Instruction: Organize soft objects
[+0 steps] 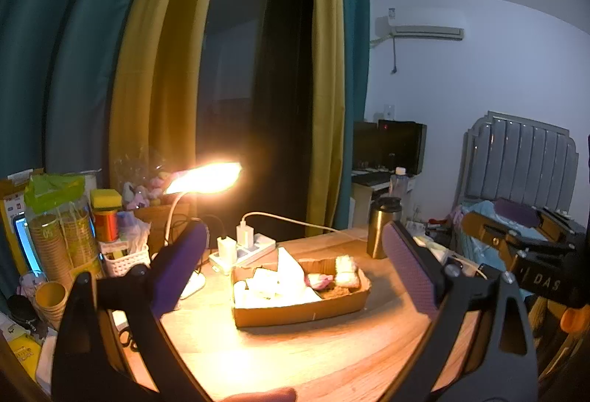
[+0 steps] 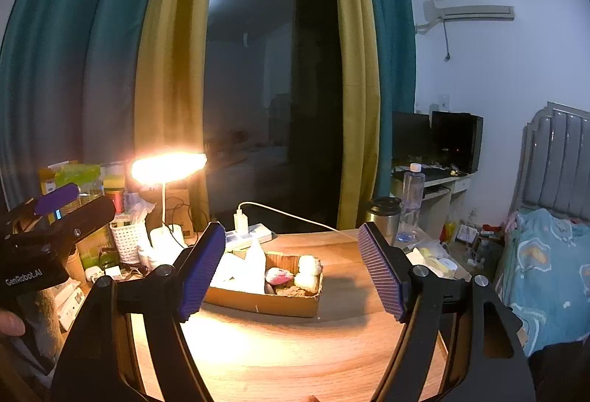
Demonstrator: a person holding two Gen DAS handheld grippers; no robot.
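Note:
A shallow cardboard tray (image 1: 295, 314) (image 2: 284, 302) sits on the wooden table and holds soft things: white cloths (image 1: 280, 282) (image 2: 243, 267), a pink plush (image 1: 320, 280) (image 2: 279, 276) and two pale fluffy pieces (image 1: 346, 271) (image 2: 309, 271). My left gripper (image 1: 295, 273) is open and empty, held above the table short of the tray. My right gripper (image 2: 293, 273) is open and empty, also short of the tray. In the left wrist view the right gripper's body (image 1: 534, 254) shows at the right. In the right wrist view the left gripper's body (image 2: 51, 236) shows at the left.
A lit desk lamp (image 1: 202, 177) (image 2: 167, 164) glares behind the tray. A power strip with chargers (image 1: 245, 247) (image 2: 249, 232) and a steel mug (image 1: 383, 227) (image 2: 381, 214) stand behind it. Paper cups, a white basket and jars (image 1: 73, 240) crowd the left. A bed (image 2: 545, 273) lies right.

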